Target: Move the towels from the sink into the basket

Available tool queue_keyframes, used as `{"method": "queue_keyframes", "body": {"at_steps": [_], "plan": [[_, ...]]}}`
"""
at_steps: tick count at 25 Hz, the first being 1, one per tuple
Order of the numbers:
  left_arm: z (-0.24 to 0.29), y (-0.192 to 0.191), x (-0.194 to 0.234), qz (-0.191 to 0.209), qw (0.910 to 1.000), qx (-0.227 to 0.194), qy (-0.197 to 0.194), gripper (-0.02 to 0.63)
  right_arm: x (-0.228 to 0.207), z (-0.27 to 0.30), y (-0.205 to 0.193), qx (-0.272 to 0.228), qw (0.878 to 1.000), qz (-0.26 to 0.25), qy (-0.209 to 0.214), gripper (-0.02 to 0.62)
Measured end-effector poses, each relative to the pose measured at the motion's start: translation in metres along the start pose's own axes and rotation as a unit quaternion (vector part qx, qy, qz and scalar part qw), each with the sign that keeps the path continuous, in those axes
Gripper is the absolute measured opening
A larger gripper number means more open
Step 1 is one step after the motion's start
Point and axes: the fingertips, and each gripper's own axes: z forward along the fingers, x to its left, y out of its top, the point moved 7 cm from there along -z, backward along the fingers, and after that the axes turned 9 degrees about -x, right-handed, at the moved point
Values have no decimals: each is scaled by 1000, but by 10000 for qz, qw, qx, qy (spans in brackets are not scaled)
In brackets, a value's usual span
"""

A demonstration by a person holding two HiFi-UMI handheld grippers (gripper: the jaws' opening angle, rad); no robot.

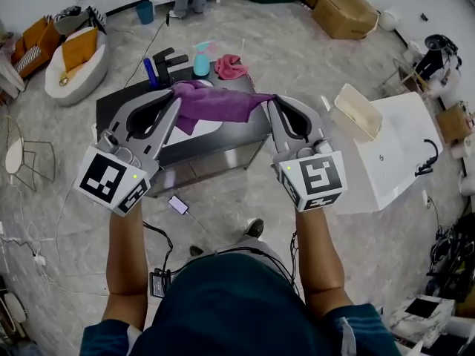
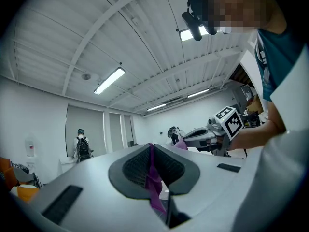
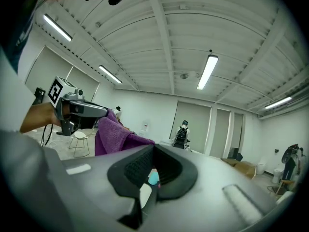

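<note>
Purple towel (image 1: 215, 104) stretched taut over sink counter (image 1: 119, 104), pink towel (image 1: 231, 67) crumpled behind, white basket (image 1: 358, 112) right

A dark metal sink counter (image 1: 111, 106) is carrying a crumpled pink towel (image 1: 231, 67) beside a teal spray bottle (image 1: 201, 61). A cream plastic basket (image 1: 358, 112) is sitting on a white table (image 1: 401, 154).

no legible txt, nos. or brands; marker cubes (image 1: 113, 182) (image 1: 315, 180) show b/w patterns only.

left tool (image 1: 175, 94): pointing forward, jaws pinched on purple towel (image 1: 217, 104)
right tool (image 1: 270, 101): pointing forward, jaws pinched on purple towel
</note>
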Motion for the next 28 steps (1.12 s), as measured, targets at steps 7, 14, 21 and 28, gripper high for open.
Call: {"method": "queue_keyframes", "body": {"at_steps": [7, 14, 21, 28], "plan": [[89, -7, -40, -24, 9996, 92, -260, 25, -87, -33, -18, 24, 9996, 73, -260, 12], [182, -21, -81, -52, 9982, 184, -573, 25, -172, -65, -39, 11, 9982, 205, -560, 12], [282, -35, -123, -101, 9956, 217, -901, 25, -263, -103, -63, 75, 9958, 255, -879, 12], [378, -37, -178, -93, 9888, 45, -1487, 25, -346, -157, -69, 176, 9893, 106, -1442, 12]]}}
